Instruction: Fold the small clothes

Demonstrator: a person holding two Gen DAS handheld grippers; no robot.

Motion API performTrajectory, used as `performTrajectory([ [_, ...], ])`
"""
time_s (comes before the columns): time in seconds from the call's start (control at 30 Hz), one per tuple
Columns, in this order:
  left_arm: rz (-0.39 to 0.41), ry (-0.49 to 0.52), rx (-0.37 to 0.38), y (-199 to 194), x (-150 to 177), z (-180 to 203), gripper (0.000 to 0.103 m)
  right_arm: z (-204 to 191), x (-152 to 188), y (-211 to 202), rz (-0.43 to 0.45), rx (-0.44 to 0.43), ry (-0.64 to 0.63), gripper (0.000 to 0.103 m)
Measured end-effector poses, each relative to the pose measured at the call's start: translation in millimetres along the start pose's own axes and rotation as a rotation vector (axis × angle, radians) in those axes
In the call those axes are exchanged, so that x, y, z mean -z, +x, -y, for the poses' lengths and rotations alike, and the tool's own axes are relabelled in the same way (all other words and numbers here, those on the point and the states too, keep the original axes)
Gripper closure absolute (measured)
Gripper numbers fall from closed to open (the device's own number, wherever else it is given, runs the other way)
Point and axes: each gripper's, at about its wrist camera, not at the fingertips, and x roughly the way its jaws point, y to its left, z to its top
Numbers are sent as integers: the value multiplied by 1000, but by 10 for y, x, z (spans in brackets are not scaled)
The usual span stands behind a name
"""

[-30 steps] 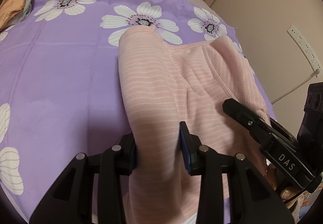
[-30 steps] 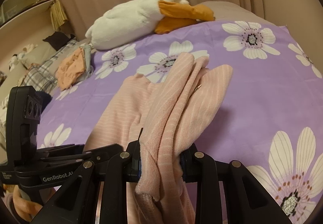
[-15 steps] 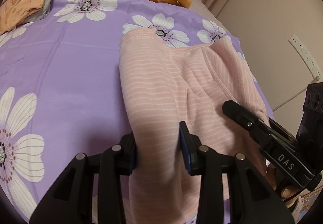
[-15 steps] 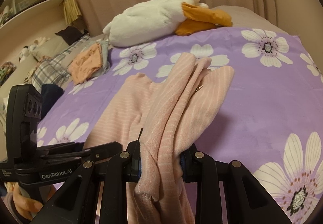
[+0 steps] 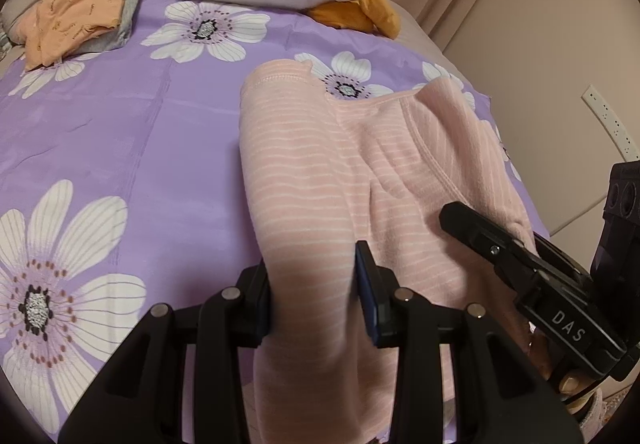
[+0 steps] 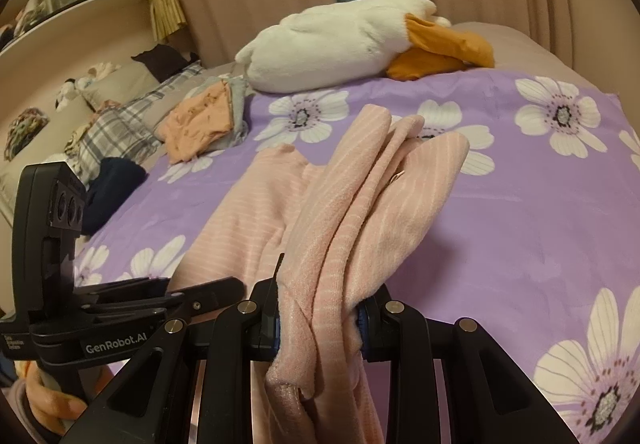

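The pink white-striped knit garment (image 5: 304, 172) is pinched between the jaws of the left gripper (image 5: 316, 296) and, bunched, the right gripper (image 6: 320, 320), above the purple flowered bedspread (image 5: 120, 148).

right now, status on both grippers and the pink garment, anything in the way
Left gripper shut on pink striped garment. Right gripper shut on its bunched edge. Garment part lifted, far end on purple sheet. Nothing in the way.
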Motion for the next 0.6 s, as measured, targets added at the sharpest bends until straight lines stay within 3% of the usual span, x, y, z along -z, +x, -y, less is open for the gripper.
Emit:
performTrajectory([
  [0.6,21,-5,-30,87,-340,-264,67,-96,-214,282,3,-35,-7,74],
])
